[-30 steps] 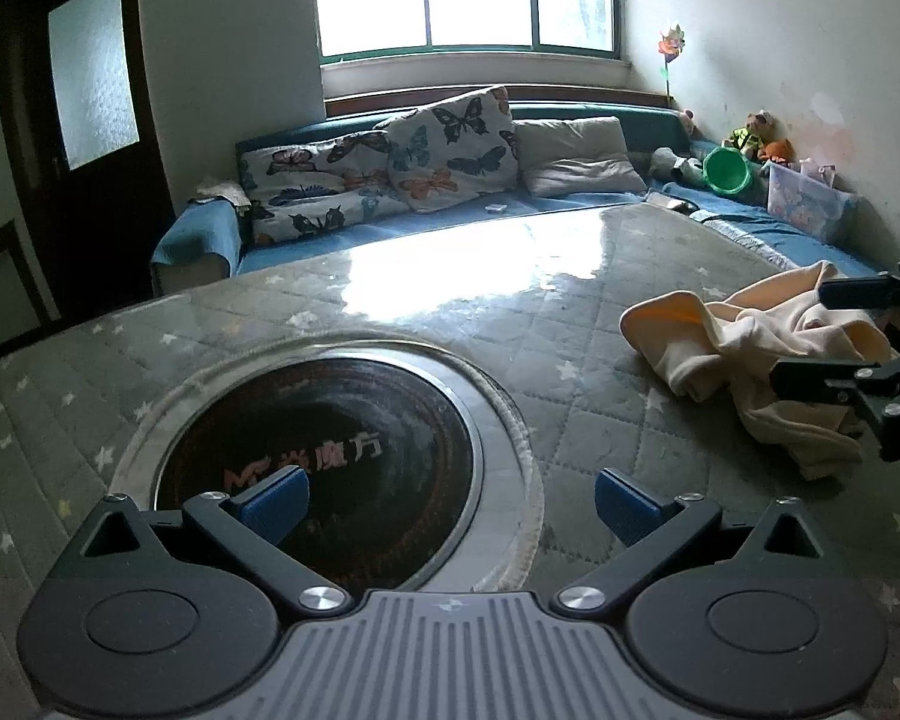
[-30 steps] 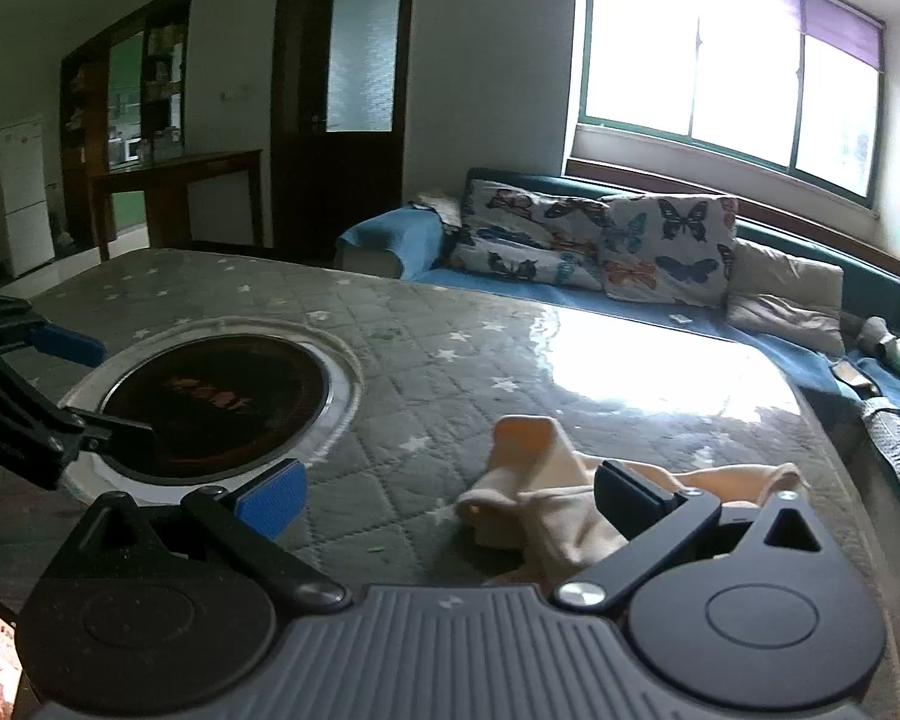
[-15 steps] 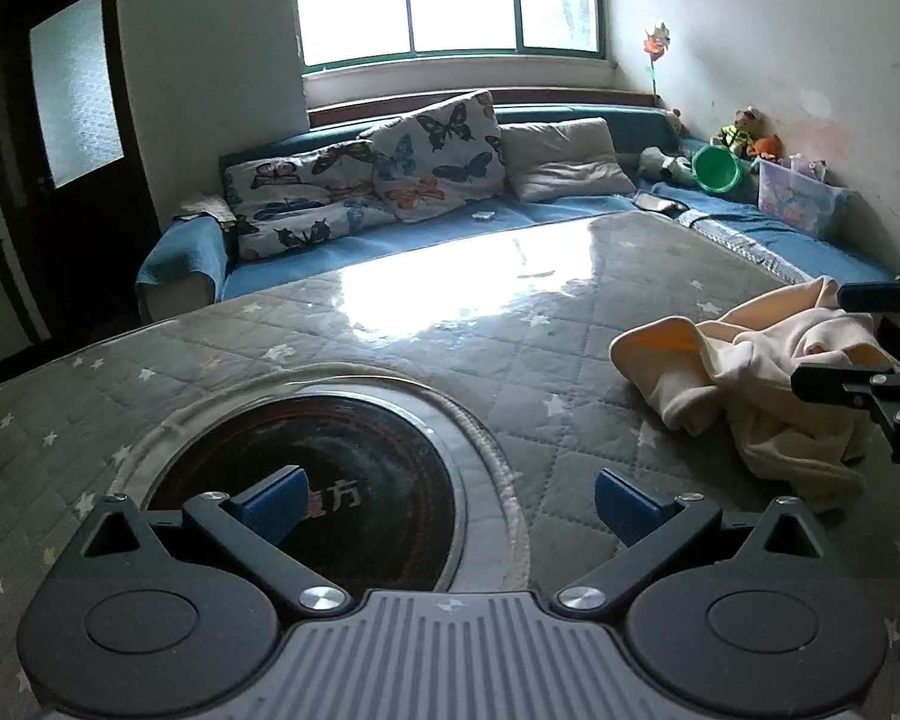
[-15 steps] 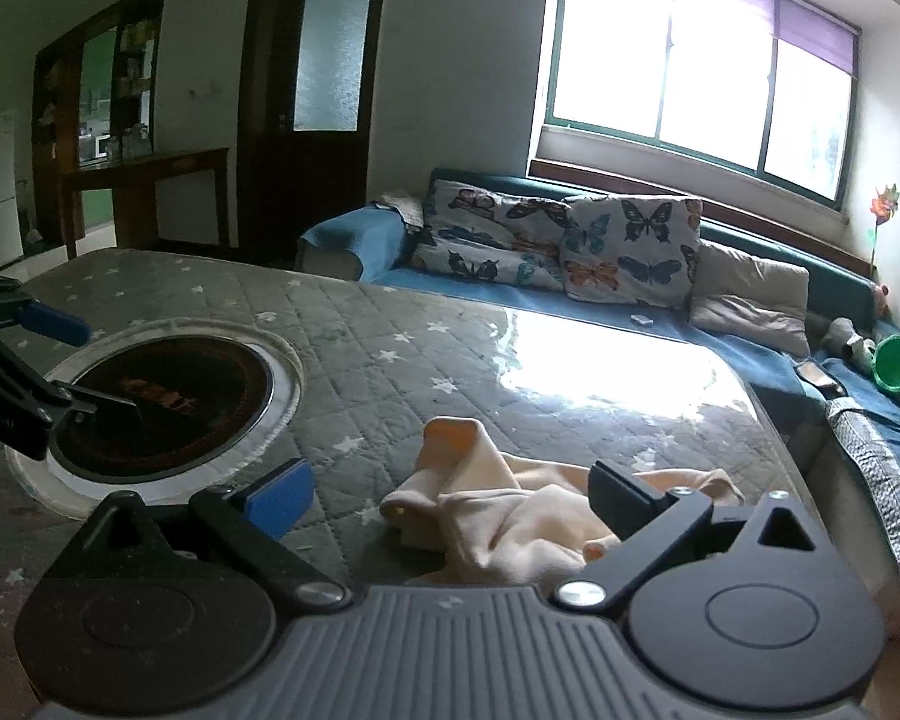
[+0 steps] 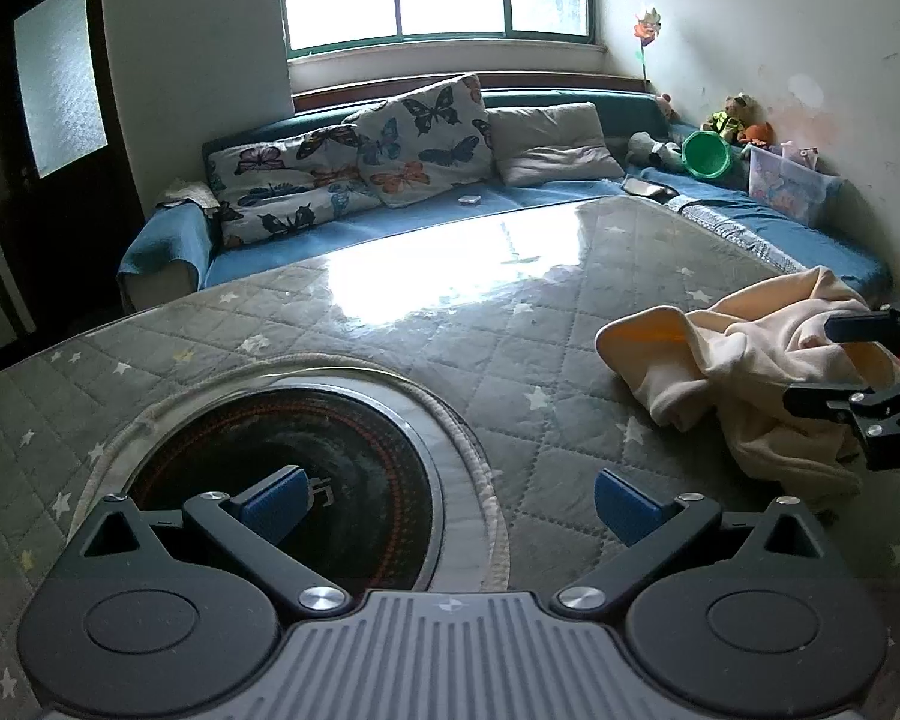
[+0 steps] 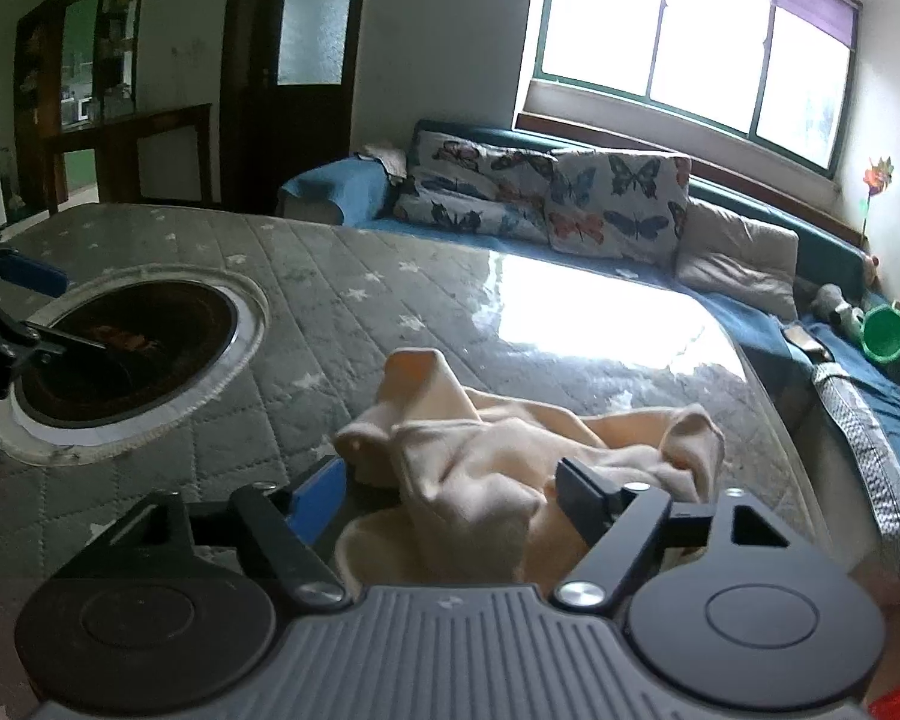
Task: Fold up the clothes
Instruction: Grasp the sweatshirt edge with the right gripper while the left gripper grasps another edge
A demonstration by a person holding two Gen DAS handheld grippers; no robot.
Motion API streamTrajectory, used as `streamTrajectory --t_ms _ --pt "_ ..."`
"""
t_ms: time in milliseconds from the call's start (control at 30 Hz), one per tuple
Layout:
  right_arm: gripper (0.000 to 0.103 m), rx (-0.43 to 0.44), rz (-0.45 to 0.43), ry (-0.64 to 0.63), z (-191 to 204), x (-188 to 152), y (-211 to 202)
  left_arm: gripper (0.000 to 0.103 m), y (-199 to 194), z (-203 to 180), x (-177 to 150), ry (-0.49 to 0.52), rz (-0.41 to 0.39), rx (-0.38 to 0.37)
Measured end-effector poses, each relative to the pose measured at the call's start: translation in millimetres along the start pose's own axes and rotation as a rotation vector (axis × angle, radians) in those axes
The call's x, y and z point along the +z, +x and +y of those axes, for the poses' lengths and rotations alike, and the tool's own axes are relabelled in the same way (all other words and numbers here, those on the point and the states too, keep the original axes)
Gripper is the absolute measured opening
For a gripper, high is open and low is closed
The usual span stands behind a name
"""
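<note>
Loads of open grey star-quilted tabletop (image 5: pixel 426 324) toward the sofa; only that crumpled cream fabric garment (image 6: pixel 486 462) and the round black inset cooktop (image 5: pixel 306 468) interrupt it.

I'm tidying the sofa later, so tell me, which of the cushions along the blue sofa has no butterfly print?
The plain beige cushion, at the window end of the row. The two other cushions, further toward the door, both carry coloured butterflies on white fabric.

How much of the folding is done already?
Nothing is folded yet: the cream garment lies crumpled in a heap on the grey quilted table. In hand: the right tongs are closing around a bunch of it, not yet pinching. The left tongs hang open and empty over the round black stove. Left: spreading it flat and every fold.
</note>
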State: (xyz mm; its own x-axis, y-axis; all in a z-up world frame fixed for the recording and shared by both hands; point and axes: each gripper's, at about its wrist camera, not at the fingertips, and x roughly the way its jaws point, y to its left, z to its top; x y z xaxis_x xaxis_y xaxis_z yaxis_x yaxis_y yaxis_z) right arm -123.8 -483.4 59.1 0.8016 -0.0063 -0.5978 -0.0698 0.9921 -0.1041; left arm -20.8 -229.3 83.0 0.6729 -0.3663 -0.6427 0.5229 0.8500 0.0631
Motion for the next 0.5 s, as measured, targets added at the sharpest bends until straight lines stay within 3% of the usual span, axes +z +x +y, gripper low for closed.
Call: streamTrajectory --t_ms 167,267,433,500 --pt "0.064 -0.012 0.034 -0.003 -5 -5 7 0.103 0 -1 0 0.003 -0.001 -0.002" --pt "0.052 -0.01 0.047 0.002 -7 -7 10 0.103 1 -1 0 0.004 0.001 -0.004" --pt "0.021 0.01 0.053 0.036 -12 -7 11 0.103 1 0 1 0.002 -0.001 -0.004" --pt "0.019 0.018 0.04 0.05 -14 -5 9 0.103 1 1 1 0.0 -0.002 -0.004"
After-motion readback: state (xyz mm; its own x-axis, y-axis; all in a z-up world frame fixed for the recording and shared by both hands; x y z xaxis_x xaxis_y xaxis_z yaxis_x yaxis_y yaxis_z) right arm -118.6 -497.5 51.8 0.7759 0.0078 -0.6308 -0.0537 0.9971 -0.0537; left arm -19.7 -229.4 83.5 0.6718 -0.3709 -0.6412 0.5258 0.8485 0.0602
